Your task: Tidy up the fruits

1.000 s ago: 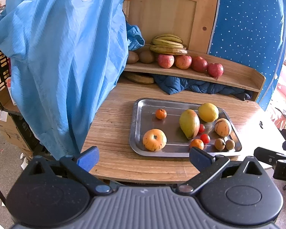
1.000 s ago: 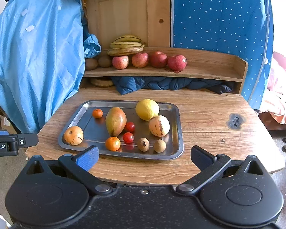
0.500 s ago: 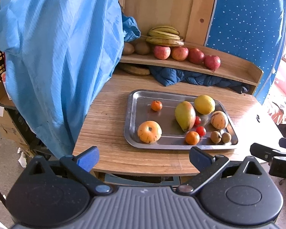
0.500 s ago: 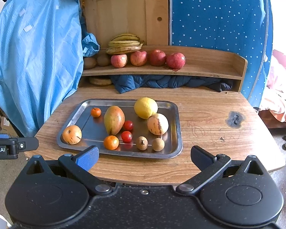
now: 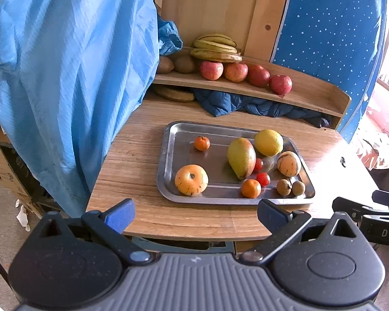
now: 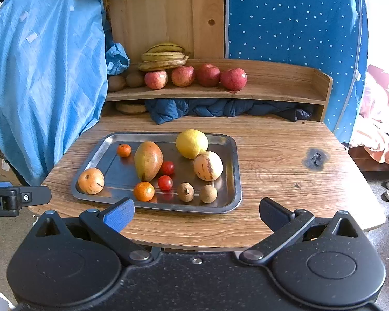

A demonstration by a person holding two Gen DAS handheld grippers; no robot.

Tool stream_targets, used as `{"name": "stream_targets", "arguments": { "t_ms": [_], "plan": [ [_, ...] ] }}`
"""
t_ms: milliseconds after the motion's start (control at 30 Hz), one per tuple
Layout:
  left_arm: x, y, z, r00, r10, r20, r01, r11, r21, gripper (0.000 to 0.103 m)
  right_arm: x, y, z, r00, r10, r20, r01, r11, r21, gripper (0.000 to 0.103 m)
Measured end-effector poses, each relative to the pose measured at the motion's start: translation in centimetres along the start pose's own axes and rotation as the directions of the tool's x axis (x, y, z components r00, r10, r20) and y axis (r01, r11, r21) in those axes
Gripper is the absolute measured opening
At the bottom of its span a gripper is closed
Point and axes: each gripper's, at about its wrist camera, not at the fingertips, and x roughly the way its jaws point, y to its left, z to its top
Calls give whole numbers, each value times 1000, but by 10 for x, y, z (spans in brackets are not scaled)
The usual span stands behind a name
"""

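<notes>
Kiwis [image 5: 165,64] half behind blue cloth [image 5: 64,77]

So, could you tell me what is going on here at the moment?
A person holds the left gripper and the right gripper, both open and empty, short of the table's near edge. The metal tray holds loose fruit, including a mango and a lemon; apples and bananas sit on the shelf.

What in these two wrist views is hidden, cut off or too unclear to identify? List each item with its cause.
1. Flat brown object under the shelf, right wrist view: shadowed, identity unclear.
2. Two brown fruits, left wrist view: partly behind the blue cloth.
3. Right gripper, left wrist view: cut off by the frame edge.
4. Tray underside: hidden in both views.
</notes>
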Motion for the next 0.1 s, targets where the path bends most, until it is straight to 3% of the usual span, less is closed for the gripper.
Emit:
{"name": "stream_targets", "arguments": {
  "t_ms": [100],
  "plan": [
    [1,-1,1,1000,2,-1,-2,1000,-1,102,1,-1,0,1000,-3,-3,3,1000,1,102]
  ]
}}
